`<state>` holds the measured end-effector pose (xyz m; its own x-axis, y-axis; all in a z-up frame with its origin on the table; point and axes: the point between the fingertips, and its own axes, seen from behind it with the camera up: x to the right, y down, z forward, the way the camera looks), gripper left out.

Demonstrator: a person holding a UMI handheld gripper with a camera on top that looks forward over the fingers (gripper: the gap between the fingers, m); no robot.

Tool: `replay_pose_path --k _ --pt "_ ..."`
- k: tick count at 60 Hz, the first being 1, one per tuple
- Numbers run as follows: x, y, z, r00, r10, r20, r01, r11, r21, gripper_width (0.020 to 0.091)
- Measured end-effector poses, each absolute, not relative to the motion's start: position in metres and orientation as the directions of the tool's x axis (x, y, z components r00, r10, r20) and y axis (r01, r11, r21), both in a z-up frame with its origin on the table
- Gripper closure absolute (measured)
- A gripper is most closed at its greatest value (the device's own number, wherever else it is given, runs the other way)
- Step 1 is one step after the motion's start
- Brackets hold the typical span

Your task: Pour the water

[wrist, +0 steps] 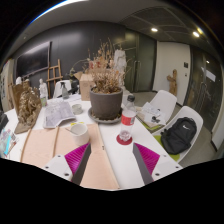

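Note:
A clear water bottle (pixel 127 114) with a red label stands upright on the white table (pixel 112 140), just right of a large plant pot. In front of it sits a small red round thing (pixel 124 138), maybe a cup or a coaster; I cannot tell which. A white cup (pixel 78 129) rests further left, and another cup (pixel 77 108) stands behind it. My gripper (pixel 110 165) is open, its magenta pads (pixel 72 158) wide apart and nothing between them. The red thing lies just ahead of the fingers, nearer the right one.
A dark pot (pixel 106 103) of dried plants fills the table's middle. Papers (pixel 56 113) lie at the left. Pale wooden boards (pixel 98 165) run along the table towards me. A black backpack (pixel 180 135) sits on a white chair at the right.

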<state>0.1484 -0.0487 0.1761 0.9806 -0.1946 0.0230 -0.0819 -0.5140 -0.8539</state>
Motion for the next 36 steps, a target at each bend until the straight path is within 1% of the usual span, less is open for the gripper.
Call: replay_pose_path --k 9,16,26,36 --pt "0.084 -0.128 0.22 0.987 -0.142 0.072 -0.012 -0.519 -0.855 0.0246" --pt "0.046 -0.168 0.244 0.988 -0.098 0.116 0.05 -0.508 -0.86 0.0247" --pt "0.011 -0.198 0.254 0.99 -0.06 0.128 0.081 -0.499 -0.863 0.0256" --pt "0.004 -0.21 0.255 0.988 -0.08 0.131 0.072 -0.511 -0.856 0.025"
